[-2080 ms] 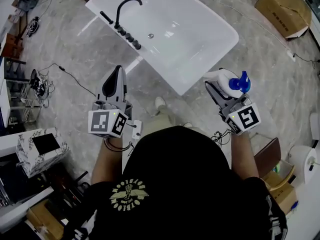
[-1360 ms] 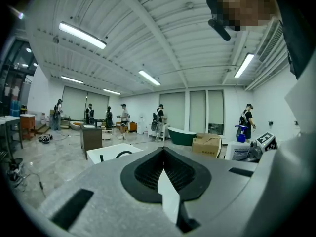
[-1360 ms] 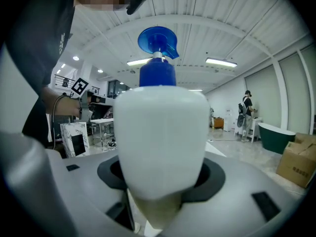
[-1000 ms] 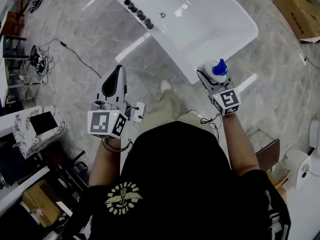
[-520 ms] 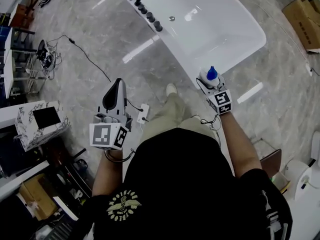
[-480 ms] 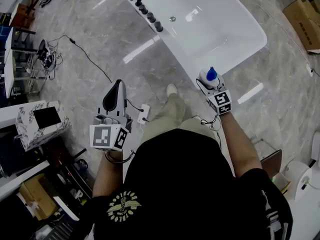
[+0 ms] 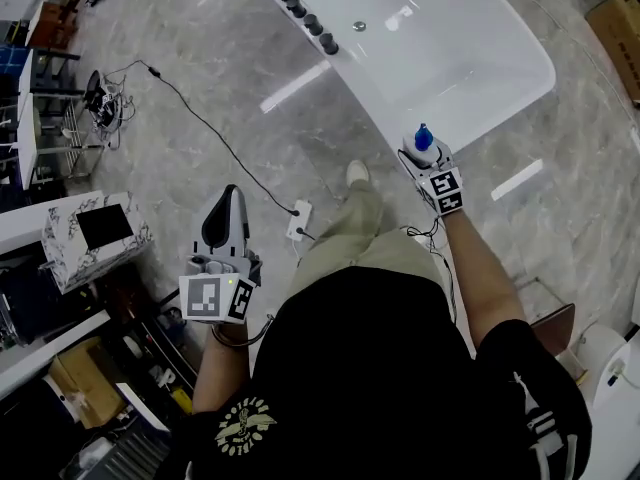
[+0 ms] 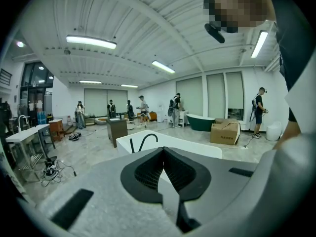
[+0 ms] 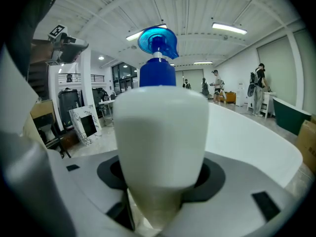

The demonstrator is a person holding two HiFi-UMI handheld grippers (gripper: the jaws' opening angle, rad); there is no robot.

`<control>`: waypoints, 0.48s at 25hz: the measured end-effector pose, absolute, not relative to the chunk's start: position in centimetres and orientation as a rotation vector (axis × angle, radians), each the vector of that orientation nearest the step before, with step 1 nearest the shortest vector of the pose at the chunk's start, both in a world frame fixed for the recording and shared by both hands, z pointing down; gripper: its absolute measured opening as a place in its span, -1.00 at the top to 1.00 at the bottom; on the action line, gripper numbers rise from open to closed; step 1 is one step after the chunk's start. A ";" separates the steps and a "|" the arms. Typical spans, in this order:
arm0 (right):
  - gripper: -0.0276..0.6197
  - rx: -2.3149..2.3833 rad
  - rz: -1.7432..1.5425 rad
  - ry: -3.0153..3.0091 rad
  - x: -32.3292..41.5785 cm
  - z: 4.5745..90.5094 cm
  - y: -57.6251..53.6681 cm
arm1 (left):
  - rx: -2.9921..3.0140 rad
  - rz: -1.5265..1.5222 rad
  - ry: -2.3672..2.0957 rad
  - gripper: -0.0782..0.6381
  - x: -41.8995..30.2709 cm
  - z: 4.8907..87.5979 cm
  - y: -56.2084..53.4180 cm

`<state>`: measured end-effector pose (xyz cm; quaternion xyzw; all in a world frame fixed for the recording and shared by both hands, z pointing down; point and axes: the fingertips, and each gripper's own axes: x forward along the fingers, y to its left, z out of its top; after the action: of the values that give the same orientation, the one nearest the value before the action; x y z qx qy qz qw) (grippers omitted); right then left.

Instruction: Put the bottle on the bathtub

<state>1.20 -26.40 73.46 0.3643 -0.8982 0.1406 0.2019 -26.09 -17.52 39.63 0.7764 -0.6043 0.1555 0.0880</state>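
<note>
My right gripper (image 7: 423,156) is shut on a white bottle (image 7: 418,148) with a blue pump top (image 7: 424,137), held upright right at the near rim of the white bathtub (image 7: 500,98). In the right gripper view the bottle (image 9: 160,132) fills the middle between the jaws, with the tub rim (image 9: 252,137) just behind it. My left gripper (image 7: 223,220) hangs shut and empty over the floor to the left, well away from the tub. In the left gripper view its closed jaws (image 8: 164,168) point toward the bathtub (image 8: 168,141) and its black faucet (image 8: 143,141).
A black faucet with several knobs (image 7: 310,23) sits on the tub's left rim. A power strip (image 7: 298,220) and cable lie on the marble floor by the person's shoe (image 7: 357,175). A marble-patterned box (image 7: 95,238) and shelves (image 7: 40,108) stand at the left. People stand far off.
The person has stepped toward the tub. My right gripper carried the bottle forward to the tub's near rim. The left gripper dropped lower in view, still shut.
</note>
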 end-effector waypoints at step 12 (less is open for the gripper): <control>0.10 0.963 0.416 -2.486 0.7 78.0 -28.7 | 2.344 0.510 -1.710 0.76 -23.0 42.2 -17.9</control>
<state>0.71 -28.70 77.98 0.3483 -0.8988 0.1503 0.2198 -22.97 -17.93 42.23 0.7918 -0.5777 0.1724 0.0979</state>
